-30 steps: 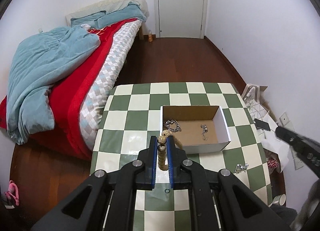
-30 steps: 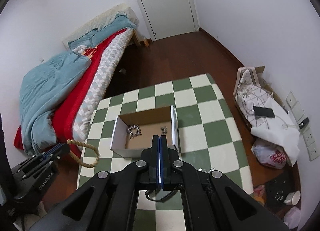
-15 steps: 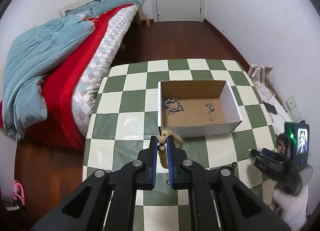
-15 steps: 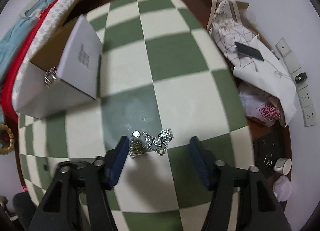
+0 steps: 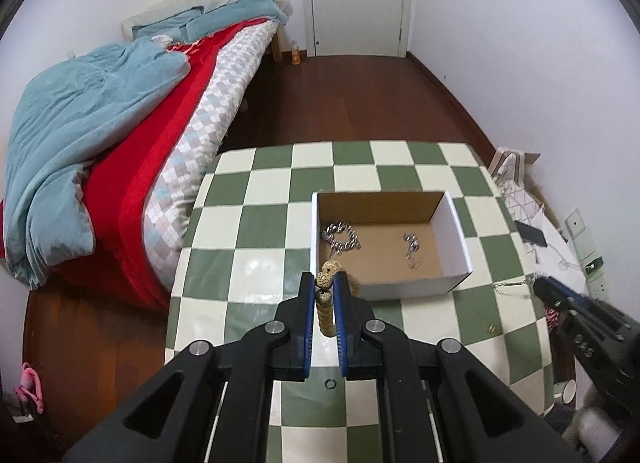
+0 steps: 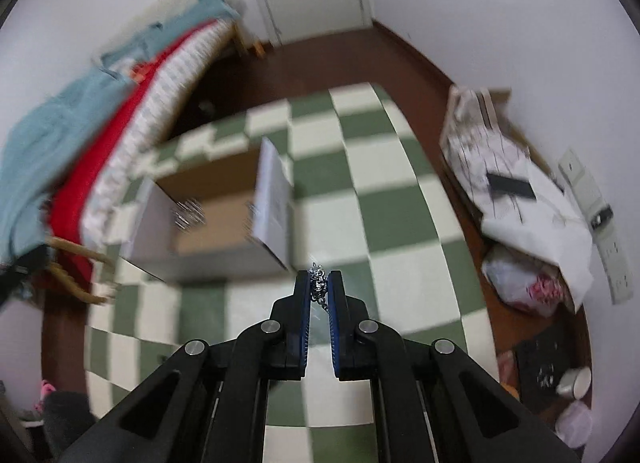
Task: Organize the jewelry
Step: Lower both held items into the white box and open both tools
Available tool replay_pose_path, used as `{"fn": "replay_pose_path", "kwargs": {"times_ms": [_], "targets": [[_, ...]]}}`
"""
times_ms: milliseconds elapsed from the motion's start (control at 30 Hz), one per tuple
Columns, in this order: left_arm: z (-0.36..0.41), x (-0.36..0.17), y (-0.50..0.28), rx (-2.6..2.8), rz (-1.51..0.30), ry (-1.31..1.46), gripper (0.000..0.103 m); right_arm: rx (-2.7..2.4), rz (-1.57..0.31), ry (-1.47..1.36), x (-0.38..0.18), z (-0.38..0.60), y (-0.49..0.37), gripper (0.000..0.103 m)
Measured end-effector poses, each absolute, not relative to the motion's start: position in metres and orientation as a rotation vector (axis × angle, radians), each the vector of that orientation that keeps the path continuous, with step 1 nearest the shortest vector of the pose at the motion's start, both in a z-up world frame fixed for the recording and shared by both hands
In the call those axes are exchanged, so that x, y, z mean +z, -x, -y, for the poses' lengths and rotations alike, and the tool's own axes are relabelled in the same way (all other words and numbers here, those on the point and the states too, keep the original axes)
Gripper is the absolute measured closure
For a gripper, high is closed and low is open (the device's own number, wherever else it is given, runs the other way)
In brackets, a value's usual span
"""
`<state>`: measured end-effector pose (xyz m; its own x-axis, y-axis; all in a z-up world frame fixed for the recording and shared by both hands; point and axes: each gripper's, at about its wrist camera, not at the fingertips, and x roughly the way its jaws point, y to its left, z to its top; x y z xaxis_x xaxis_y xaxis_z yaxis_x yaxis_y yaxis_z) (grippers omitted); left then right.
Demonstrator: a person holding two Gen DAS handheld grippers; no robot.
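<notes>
Left gripper (image 5: 324, 291) | still clamps beaded bracelet (image 5: 325, 305) before cardboard box (image 5: 456, 223) || Right gripper (image 6: 319, 287) | fingers just closed on silver chain (image 6: 318, 283), lifted off checkered table (image 6: 392, 199)

My right view is smeared by motion: the cardboard box (image 6: 212, 219) and the bed (image 6: 120, 119) are blurred, and what lies in the box is only a silver streak. My left gripper (image 5: 325, 287) hides most of the beaded bracelet (image 5: 325, 303).
</notes>
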<state>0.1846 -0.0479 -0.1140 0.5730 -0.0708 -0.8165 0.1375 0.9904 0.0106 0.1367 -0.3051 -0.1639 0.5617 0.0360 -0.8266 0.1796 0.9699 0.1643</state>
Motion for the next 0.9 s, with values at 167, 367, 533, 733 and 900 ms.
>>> {"fn": "replay_pose_path", "kwargs": {"times_ms": [167,367,533,733,900], "targets": [[0.052,-0.100,-0.195,-0.130,-0.931,-0.065,0.096,-0.018,-0.898,-0.219,-0.113,0.281,-0.141,0.094],[0.050,-0.089,-0.219,-0.128,-0.913,-0.058,0.096,0.026,-0.851,-0.175,-0.079,0.255,-0.160,0.094],[0.048,-0.088,-0.247,-0.124,-0.915,-0.053,0.096,0.042,-0.847,-0.176,-0.073,0.245,-0.184,0.094],[0.047,-0.101,-0.281,-0.141,-0.971,-0.017,0.096,0.065,-0.895,-0.182,-0.090,0.236,-0.217,0.094],[0.046,-0.124,-0.302,-0.199,-1.070,0.050,0.096,0.084,-0.963,-0.199,-0.118,0.234,-0.241,0.094]]}}
